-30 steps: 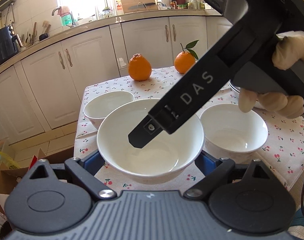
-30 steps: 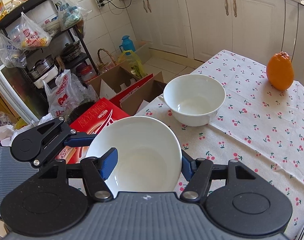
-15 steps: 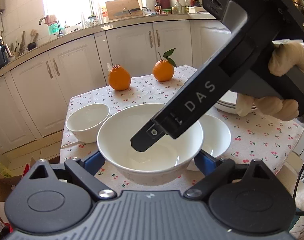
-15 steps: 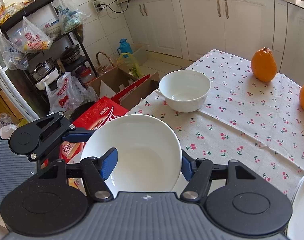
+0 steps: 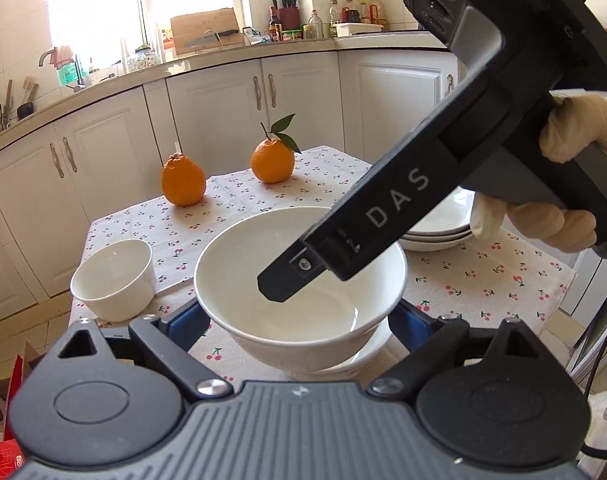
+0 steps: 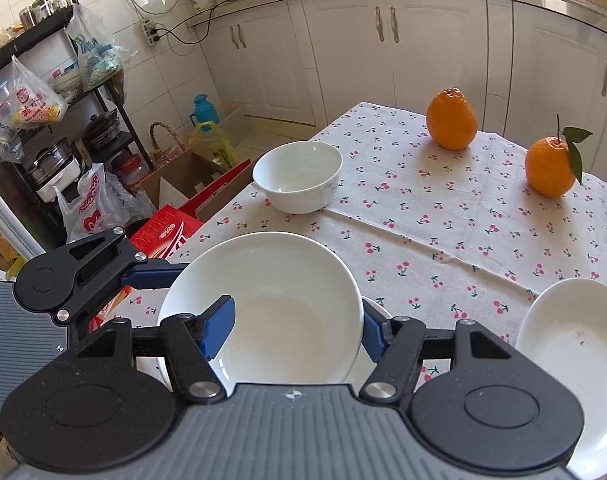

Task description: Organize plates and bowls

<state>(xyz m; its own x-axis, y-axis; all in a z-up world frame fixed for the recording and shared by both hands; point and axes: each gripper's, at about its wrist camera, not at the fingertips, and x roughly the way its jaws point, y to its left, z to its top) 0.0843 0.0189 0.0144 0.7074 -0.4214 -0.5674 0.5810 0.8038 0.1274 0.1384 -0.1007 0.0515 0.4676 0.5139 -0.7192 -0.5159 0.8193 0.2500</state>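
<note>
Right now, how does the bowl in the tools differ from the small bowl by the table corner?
The held bowl is wider and shallower; the small bowl is narrower with steeper walls. The held bowl is lifted in a grip; the small bowl sits untouched. Both are white and empty.

Three white bowls: a large one (image 5: 299,280) held aloft, another (image 5: 367,344) beneath it, a small one (image 5: 113,278) apart. Two oranges (image 5: 183,180). One stack of plates (image 5: 443,228)
</note>
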